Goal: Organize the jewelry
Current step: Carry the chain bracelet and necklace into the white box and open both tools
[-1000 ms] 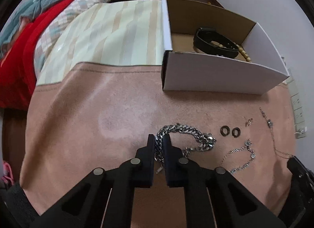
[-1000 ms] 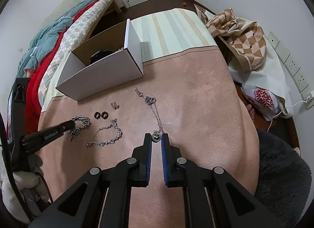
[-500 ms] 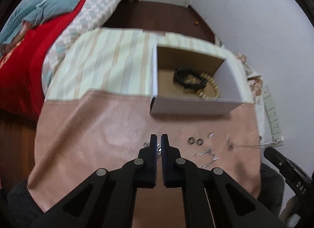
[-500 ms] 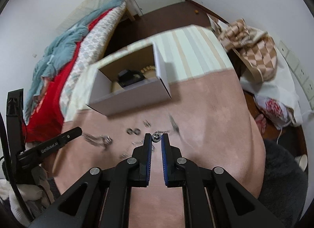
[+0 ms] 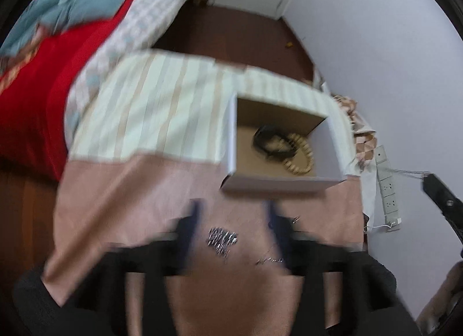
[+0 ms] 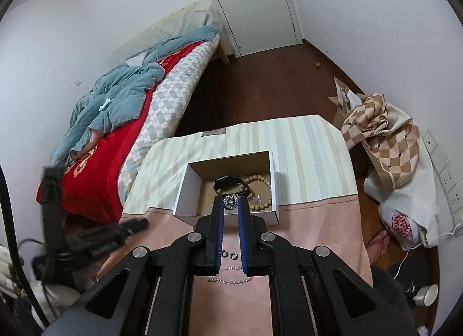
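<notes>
The right gripper (image 6: 230, 202) has its jaws pinching a round silver pendant (image 6: 230, 201) above the near wall of the white box (image 6: 181, 191); its fine chain is hard to make out and could snag that wall or spill outside. The left gripper (image 5: 231, 214) is blurred, jaws spread, and the chunky chain bracelet (image 5: 222, 239) lies on the tabletop between them, so a hasty close may miss it.

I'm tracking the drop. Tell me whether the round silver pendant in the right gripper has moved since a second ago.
Yes. The round silver pendant left the pink cloth; the right gripper now holds it over the white cardboard box.
</notes>
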Available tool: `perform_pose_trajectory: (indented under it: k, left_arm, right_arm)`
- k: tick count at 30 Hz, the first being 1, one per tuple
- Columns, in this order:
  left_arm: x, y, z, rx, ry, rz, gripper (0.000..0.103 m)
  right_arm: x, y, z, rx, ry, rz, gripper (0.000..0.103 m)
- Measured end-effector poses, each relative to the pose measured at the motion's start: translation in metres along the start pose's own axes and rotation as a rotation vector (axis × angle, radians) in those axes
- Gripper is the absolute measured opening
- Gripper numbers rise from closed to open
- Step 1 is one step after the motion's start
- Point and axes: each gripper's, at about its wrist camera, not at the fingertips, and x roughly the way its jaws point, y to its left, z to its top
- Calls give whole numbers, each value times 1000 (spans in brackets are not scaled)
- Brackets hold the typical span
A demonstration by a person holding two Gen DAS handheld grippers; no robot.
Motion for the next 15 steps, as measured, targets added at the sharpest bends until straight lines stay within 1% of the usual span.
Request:
perform_pose_trajectory:
  k: [1, 3, 7, 8, 12, 13, 14, 15]
  left_arm:
    - [7, 5, -5, -14, 8, -5, 60]
    - [28, 12, -15, -26, 54, 15, 60]
    - [60, 13, -34, 4, 118, 57, 60]
    - [66, 11, -40, 20, 132, 82, 60]
    - [76, 3, -52, 72, 144, 115, 58]
    - [78, 0, -54, 89, 140, 126, 55]
    - [80, -4, -55, 112, 132, 142, 35]
    - [83, -8, -57, 140, 129, 156, 21]
  right_arm:
    - [3, 0, -3, -3, 1, -6, 10]
    - [10, -2, -11, 3, 15, -12, 10]
    - [29, -14, -36, 41, 65, -23, 10]
    - [32, -19, -43, 55, 76, -28, 10]
    - [43, -37, -66, 107, 118, -42, 10]
    - [46, -42, -72, 118, 126, -48, 10]
    - [49, -46, -76, 127, 135, -54, 10]
    - [51, -49, -79, 135, 140, -59, 10]
